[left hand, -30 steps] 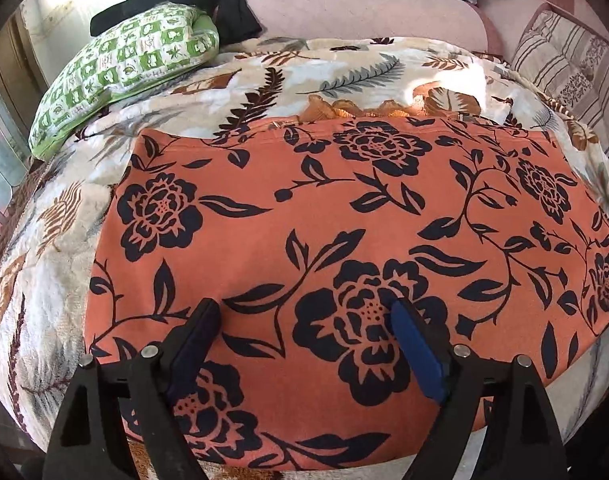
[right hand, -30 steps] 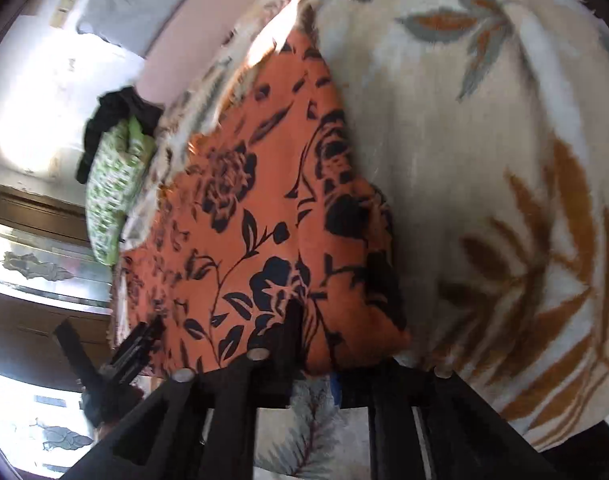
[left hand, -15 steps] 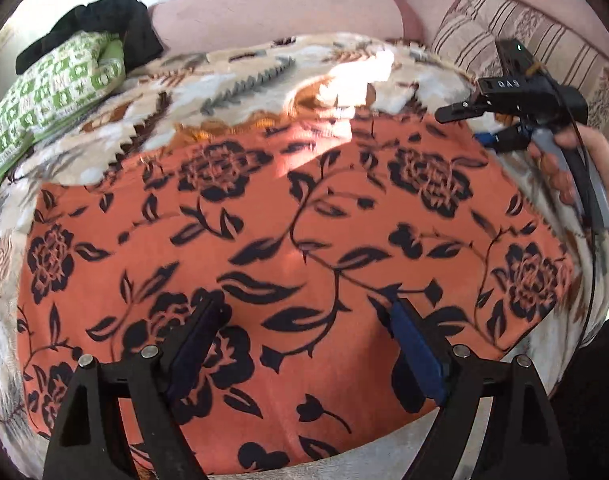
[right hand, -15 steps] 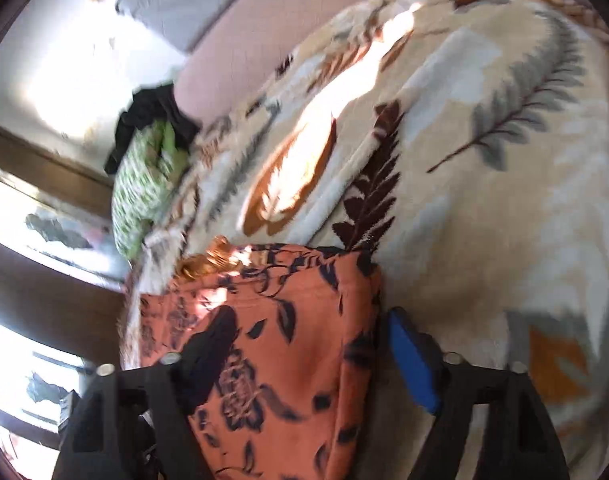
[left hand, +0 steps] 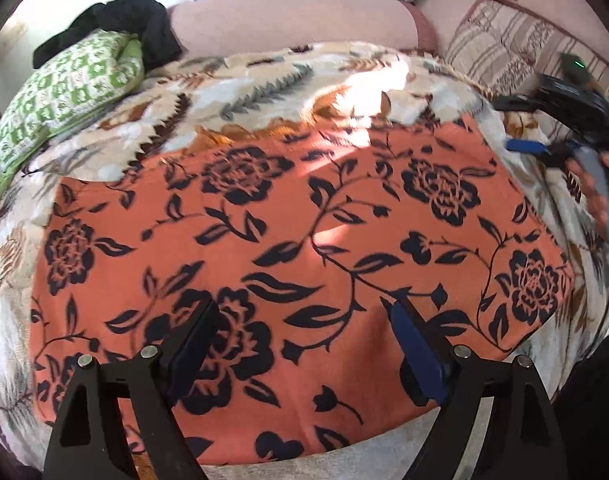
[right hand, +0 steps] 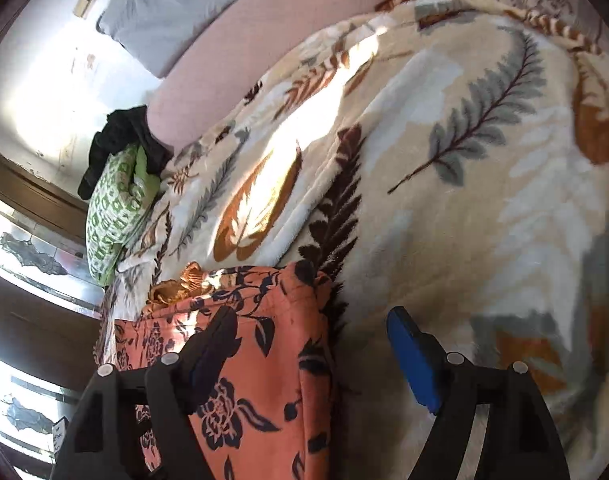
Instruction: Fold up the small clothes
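Left wrist view shows the orange flowered garment (left hand: 304, 240) flat on the bed blanket (left hand: 264, 80), left tongs (left hand: 300, 344) spread above it, right tongs (right hand: 308, 354) just opened, pinching nothing.

Your garment (left hand: 304, 240): orange, dark navy roses and leaves. Your blanket (right hand: 464, 160): cream, with grey, brown and rust fern leaves. Pillow (left hand: 64, 96): green-and-white checks; black cloth (left hand: 136, 16) on it. Gripper pads (right hand: 412, 360): blue. Sofa back (left hand: 288, 20): pink.
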### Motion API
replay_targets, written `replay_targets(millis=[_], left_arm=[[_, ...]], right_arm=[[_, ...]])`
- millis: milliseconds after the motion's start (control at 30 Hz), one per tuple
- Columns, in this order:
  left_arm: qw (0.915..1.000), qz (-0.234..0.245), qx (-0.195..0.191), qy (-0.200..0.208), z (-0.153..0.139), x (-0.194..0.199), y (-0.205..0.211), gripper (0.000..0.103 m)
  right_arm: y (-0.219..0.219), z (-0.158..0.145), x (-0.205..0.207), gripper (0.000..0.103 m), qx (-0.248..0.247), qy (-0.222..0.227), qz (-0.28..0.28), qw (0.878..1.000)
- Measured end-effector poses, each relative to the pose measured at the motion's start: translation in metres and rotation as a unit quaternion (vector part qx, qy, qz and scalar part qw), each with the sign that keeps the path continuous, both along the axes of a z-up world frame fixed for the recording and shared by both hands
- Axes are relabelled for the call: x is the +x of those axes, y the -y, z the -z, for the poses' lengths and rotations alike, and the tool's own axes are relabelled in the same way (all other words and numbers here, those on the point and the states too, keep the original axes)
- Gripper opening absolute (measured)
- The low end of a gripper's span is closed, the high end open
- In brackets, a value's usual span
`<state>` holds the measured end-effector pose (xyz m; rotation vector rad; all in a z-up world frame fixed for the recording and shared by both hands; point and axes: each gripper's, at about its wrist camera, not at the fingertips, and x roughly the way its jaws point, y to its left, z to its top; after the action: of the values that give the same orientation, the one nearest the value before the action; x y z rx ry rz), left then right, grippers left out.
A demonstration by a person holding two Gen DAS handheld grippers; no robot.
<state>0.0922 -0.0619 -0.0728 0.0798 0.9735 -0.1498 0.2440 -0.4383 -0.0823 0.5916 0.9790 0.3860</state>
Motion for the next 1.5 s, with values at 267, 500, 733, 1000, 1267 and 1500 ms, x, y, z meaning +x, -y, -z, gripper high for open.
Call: replay_targets(millis=[267, 500, 733, 1000, 1267, 1500], left_arm=[[0.9978, -0.062, 0.020, -0.009, -0.009, -0.005, -0.030, 0.088], [0.9968, -0.078, 0.017, -0.005, -0.013, -0.015, -0.052, 0.088], [0.9959, -0.090, 0.009, -0.009, -0.011, -0.016, -0.066, 0.088], [0.9947, -0.100, 0.020, -0.007, -0.005, -0.001, -0.068, 0.088], [0.9946, -0.095, 0.040, -0.012, 0.007, 0.009, -0.062, 0.089], [0.9945, -0.086, 0.058, -0.017, 0.031, 0.020, -0.063, 0.098]], right_arm=[[-0.056, -0.008, -0.148, 0.081, 0.152, -0.025, -0.026, 0.988], [-0.088, 0.077, -0.177, 0.081, 0.208, -0.125, 0.055, 0.969], [-0.068, 0.072, -0.168, 0.081, 0.225, -0.105, 0.158, 0.956], [-0.047, 0.062, -0.155, 0.066, 0.210, -0.071, 0.187, 0.957], [-0.041, 0.068, -0.140, 0.067, 0.164, -0.083, 0.181, 0.966], [-0.053, 0.063, -0.123, 0.018, 0.079, -0.076, 0.138, 0.984]])
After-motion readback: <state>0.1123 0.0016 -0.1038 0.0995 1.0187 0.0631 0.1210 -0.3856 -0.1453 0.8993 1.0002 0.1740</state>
